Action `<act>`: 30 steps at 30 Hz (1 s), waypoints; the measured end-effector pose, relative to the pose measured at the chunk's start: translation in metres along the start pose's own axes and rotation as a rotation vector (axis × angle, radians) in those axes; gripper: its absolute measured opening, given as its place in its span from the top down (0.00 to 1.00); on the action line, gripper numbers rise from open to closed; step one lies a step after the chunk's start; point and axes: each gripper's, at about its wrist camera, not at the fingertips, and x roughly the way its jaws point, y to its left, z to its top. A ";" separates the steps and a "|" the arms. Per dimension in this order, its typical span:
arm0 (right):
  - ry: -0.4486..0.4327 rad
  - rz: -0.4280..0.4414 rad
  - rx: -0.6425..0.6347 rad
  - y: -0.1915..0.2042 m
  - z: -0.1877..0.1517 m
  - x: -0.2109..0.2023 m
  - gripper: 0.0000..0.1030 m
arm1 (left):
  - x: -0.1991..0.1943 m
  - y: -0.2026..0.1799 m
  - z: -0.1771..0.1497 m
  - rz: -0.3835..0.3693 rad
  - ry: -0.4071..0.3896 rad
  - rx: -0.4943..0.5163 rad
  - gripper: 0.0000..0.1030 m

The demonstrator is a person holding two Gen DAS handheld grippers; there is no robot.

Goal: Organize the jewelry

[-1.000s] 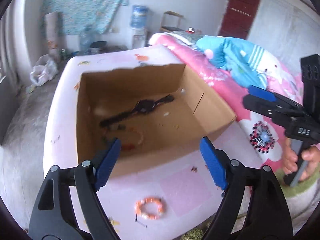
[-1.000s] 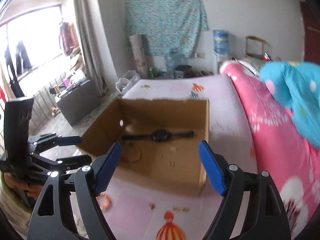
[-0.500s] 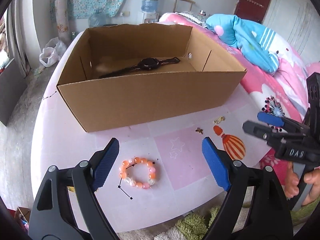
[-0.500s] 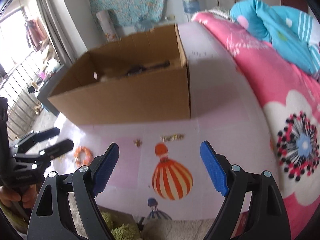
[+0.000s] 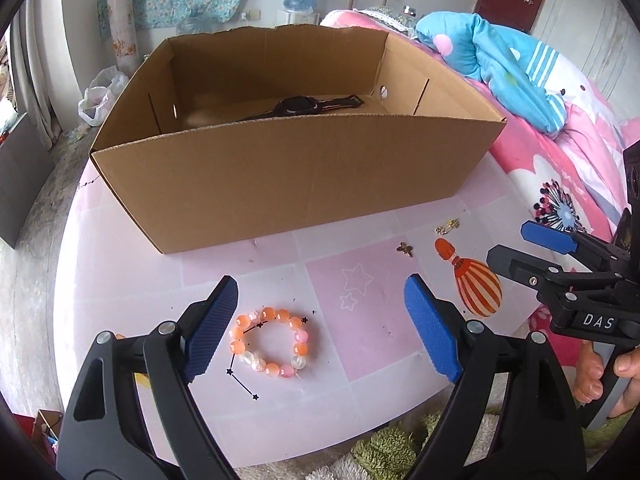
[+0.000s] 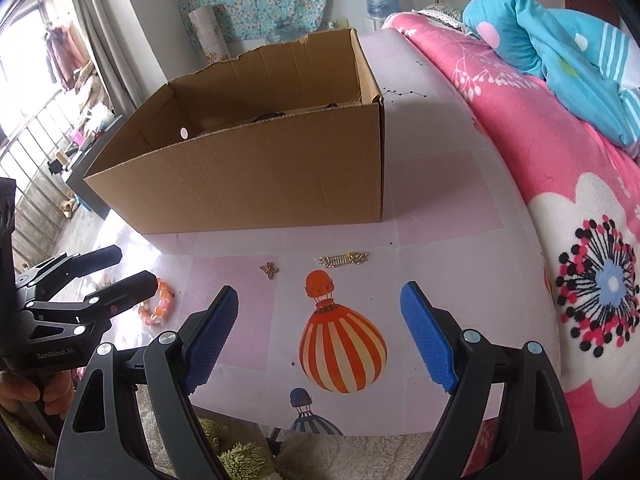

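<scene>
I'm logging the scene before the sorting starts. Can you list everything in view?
box: 1, brown cardboard, open, on the table
watch: 1, black, inside the box
bracelet: 1, orange and pale beads, on the table in front of the box
chain: 1, gold, on the table, right of the bracelet
charm: 1, gold, left of the chain
table: 1, pink, balloon prints
blanket: 1, pink floral, right of the table
left gripper: jaws open, over the bracelet
right gripper: jaws open, empty
</scene>
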 end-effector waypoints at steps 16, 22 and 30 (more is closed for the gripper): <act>-0.002 0.010 0.008 -0.003 -0.001 0.003 0.21 | 0.001 -0.009 -0.001 0.014 0.020 0.022 0.21; -0.021 -0.007 0.002 -0.011 -0.007 -0.001 0.21 | 0.003 -0.015 0.001 0.029 0.014 0.026 0.21; -0.016 0.011 -0.020 -0.016 -0.011 0.005 0.21 | 0.010 -0.020 -0.002 -0.007 0.003 0.013 0.21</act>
